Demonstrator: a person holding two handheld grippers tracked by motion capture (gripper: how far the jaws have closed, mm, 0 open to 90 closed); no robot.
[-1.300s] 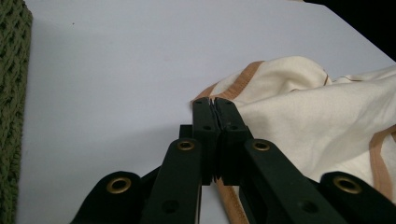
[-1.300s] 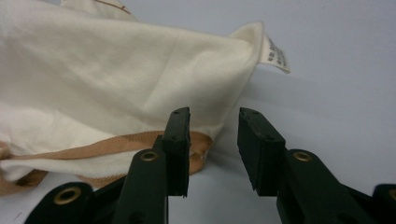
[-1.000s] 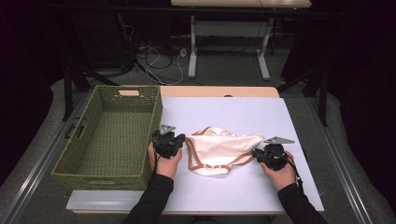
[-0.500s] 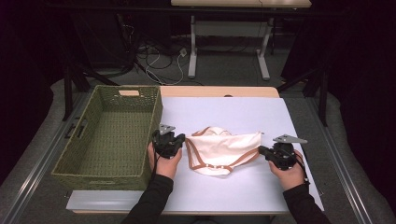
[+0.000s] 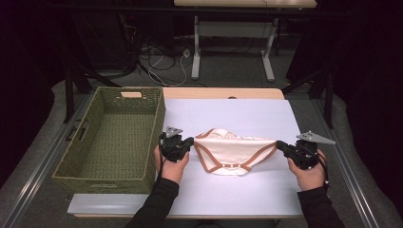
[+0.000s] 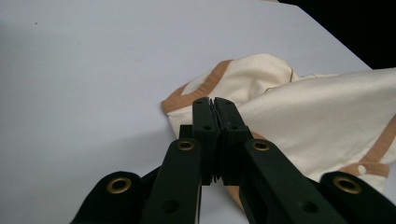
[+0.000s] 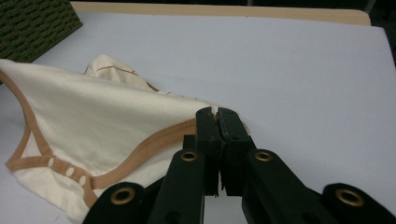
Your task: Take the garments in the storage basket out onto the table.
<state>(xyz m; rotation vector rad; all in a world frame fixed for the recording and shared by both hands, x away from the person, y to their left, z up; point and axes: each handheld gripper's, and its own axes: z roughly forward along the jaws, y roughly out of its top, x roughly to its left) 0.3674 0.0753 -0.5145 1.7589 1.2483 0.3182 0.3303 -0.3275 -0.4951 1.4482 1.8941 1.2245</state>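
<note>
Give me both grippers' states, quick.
Left gripper: shut on the bodysuit.
Right gripper: shut on the bodysuit's other edge.

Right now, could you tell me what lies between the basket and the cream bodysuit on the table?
In the high view, the left tool and its hand sit between the green basket and the cream bodysuit, shut on the bodysuit's edge.

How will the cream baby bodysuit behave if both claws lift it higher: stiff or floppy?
Probably floppy: the bodysuit already sags in folds between the left claw and the right claw, which are shut on its edges. It looks thin and light, so it would likely drape and swing rather than hold shape.
</note>
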